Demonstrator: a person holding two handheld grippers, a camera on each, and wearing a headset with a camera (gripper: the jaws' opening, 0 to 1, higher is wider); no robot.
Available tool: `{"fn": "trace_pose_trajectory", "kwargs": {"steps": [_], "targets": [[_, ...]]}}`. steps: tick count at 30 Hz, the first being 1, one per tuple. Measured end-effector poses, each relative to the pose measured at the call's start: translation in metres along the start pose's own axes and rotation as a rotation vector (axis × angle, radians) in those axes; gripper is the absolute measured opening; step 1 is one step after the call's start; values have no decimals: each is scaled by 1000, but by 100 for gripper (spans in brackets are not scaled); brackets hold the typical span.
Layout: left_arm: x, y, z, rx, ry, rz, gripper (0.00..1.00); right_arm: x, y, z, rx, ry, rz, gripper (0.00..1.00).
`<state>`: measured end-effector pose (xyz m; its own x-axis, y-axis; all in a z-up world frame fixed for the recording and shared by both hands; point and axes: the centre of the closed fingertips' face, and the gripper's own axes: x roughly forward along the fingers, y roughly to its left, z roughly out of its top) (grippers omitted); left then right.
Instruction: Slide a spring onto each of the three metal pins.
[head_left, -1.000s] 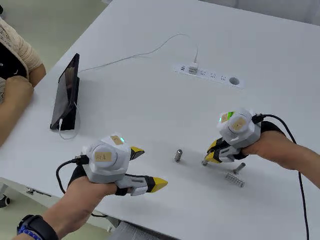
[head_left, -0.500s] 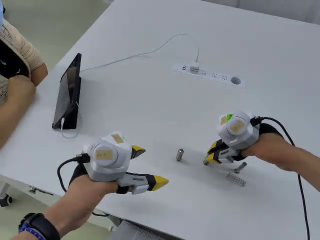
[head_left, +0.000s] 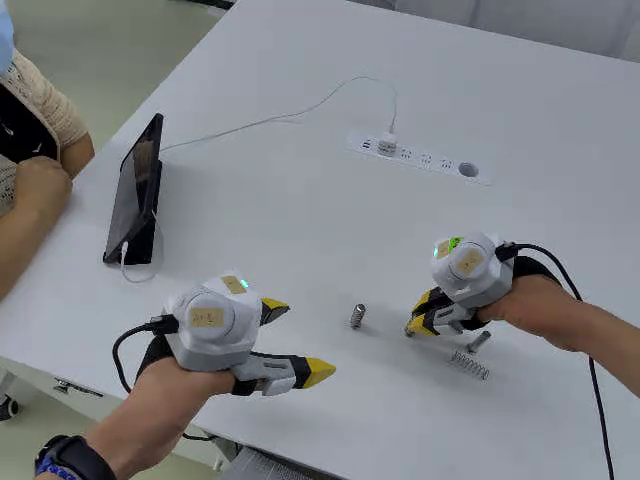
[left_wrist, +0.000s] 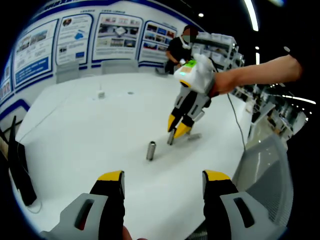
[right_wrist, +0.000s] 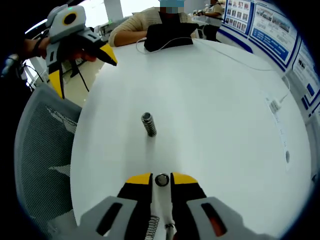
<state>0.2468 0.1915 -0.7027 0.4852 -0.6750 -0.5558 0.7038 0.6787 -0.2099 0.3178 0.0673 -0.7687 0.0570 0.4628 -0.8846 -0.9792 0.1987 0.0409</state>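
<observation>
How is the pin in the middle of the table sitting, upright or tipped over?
Upright. The pin stands on end on the table, with a spring wound around its shaft.

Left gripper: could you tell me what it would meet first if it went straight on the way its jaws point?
Most likely the standing pin with its spring, which sits ahead of the left gripper, slightly left of centre; depth is uncertain.
</observation>
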Motion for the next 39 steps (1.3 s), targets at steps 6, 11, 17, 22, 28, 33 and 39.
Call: {"fn": "trace_pose_trajectory", "kwargs": {"steps": [6,11,17,22,28,33,39], "targets": [[1,-4,2,10,-3,-10,64,-8,3,-2,24,-5,-15,23],[4,-8,4,15,-7,-22,64,-17,2,-7,52,-23,-53,30],[6,-15,8,29,-7,-36,64,-31,1,-7,108,-69,-104,35],[8,-20,11,39,-8,-48,65,-41,1,-11,144,-98,-138,39],[9,-24,16,51,-11,-59,65,-48,6,-16,215,-142,-170,42],[11,-27,18,59,-13,-67,65,-53,14,-21,244,-166,-196,46],[13,-32,19,63,-12,-78,65,-57,20,-26,283,-199,-229,48]]}}
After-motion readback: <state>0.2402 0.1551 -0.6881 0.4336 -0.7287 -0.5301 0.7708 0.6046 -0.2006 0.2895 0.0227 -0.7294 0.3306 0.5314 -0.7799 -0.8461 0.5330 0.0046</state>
